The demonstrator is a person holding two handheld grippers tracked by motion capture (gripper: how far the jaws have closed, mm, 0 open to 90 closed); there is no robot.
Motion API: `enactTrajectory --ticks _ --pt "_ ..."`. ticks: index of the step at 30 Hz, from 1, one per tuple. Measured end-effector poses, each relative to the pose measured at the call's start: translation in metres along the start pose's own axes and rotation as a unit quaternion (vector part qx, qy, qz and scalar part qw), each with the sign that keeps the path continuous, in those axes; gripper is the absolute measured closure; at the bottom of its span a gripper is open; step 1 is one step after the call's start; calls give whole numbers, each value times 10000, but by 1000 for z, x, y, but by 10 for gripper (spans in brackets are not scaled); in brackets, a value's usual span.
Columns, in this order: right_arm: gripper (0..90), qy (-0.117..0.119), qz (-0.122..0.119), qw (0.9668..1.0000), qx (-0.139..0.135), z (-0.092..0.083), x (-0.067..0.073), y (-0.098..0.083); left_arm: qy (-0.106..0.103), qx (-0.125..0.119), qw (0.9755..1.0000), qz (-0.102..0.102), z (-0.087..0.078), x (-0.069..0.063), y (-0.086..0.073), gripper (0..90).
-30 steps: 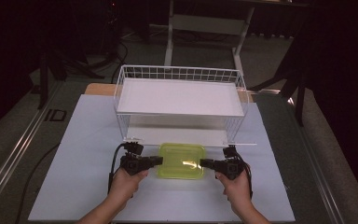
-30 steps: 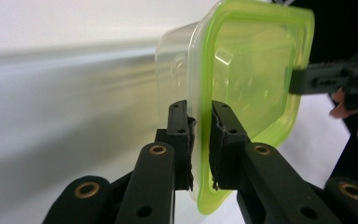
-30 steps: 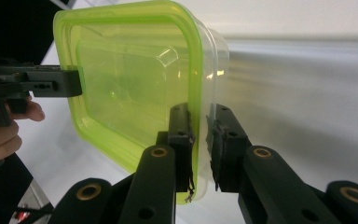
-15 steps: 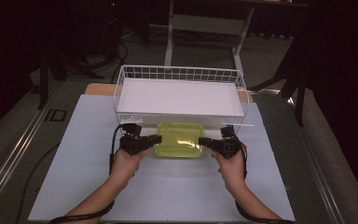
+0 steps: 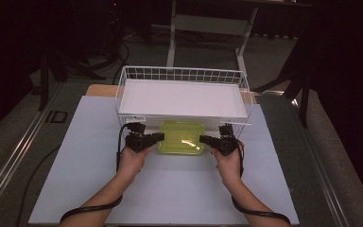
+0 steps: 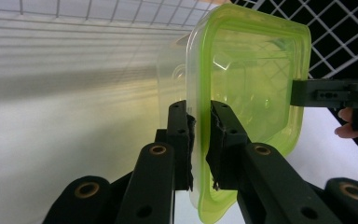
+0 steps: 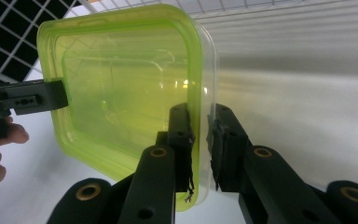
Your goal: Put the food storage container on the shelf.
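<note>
A clear food container with a yellow-green lid (image 5: 181, 137) is held level between both hands, just in front of the white wire basket (image 5: 123, 85). My left gripper (image 5: 157, 137) is shut on the lid's left rim (image 6: 199, 140). My right gripper (image 5: 204, 139) is shut on the right rim (image 7: 200, 135). In the left gripper view the lid (image 6: 251, 79) stands edge-on between the jaws, with the right gripper (image 6: 303, 93) at its far side. In the right gripper view the lid (image 7: 121, 88) faces me and the left gripper (image 7: 56, 95) pinches its far edge.
The wire basket holds a flat white board (image 5: 182, 99) and stands at the back of a white table mat (image 5: 179, 189). Basket mesh (image 6: 345, 32) lies close behind the container. Dark floor and a stand's legs (image 5: 208, 23) lie beyond the table.
Both grippers have carried the container away from the person, from the middle of the mat up to the basket's front wall, and it sits higher than a second ago.
</note>
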State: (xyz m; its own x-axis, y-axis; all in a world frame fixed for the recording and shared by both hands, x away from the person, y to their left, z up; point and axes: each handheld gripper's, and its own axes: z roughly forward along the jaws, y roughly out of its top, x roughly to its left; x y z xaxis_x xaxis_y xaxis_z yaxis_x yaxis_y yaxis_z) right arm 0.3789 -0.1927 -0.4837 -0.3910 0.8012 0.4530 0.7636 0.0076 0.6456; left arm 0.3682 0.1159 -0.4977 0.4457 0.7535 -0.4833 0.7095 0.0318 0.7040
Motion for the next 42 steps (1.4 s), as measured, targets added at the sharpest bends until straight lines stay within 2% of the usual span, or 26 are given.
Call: enactTrajectory --ticks 2,3,4,5,7,10,11,12,13,16,20,25,27,28,30,34,37,38,42 --pt "796 7 41 10000 25 2 -2 0 16 24 10000 -31 2 2 -1 807" --pt "795 -26 136 9999 30 7 -4 0 30 21 9999 -102 5 4 -2 806" --pt "794 -24 117 9999 12 8 -4 0 10 41 10000 -85 6 6 -2 806" --pt "795 -38 -24 10000 -56 8 -4 1 6 36 10000 -83 6 7 -1 806" --pt "795 -84 10 10000 -52 9 -3 1 31 79 10000 -15 7 7 1 805" --pt "794 -105 -5 9999 -94 9 -3 0 -3 -14 10000 -52 9 9 0 802" --pt "791 -47 -28 9998 -181 10 -5 -1 -70 -68 10000 -18 9 11 -1 797" --pt "789 -37 -29 9998 -188 10 -6 -1 -70 -68 10000 -18 9 11 -1 795" --pt "784 -48 95 9998 -180 9 -5 -2 -43 -138 9999 29 10 10 -2 783" --pt "769 -58 46 9995 -319 10 -6 -4 -30 -147 9999 46 12 9 -2 777" --pt "735 -148 12 9987 -480 13 -6 -6 76 -158 9998 128 17 7 -2 716" --pt "697 -316 -4 9981 -534 16 -6 -6 87 -167 9998 71 19 9 -4 708" --pt "659 -426 -104 9976 -534 18 -5 -6 138 -140 9998 81 20 8 -6 677" --pt "653 -482 -248 9968 -583 19 -6 -7 141 -131 9998 111 20 9 -6 666" --pt "643 -558 -216 9966 -562 20 -5 -7 136 -147 9998 80 21 10 -7 663" --pt "636 -493 -252 9969 -568 22 -6 -7 133 -109 9997 148 20 9 -7 625" --pt "600 -521 -533 9950 -666 21 -5 -7 219 -114 9995 212 19 7 -7 568" --pt "563 -556 -729 9928 -775 18 -1 -7 198 -136 9995 213 18 7 -7 542" --pt "514 -563 -915 9903 -881 11 4 -8 178 -259 9992 253 13 6 -7 442"
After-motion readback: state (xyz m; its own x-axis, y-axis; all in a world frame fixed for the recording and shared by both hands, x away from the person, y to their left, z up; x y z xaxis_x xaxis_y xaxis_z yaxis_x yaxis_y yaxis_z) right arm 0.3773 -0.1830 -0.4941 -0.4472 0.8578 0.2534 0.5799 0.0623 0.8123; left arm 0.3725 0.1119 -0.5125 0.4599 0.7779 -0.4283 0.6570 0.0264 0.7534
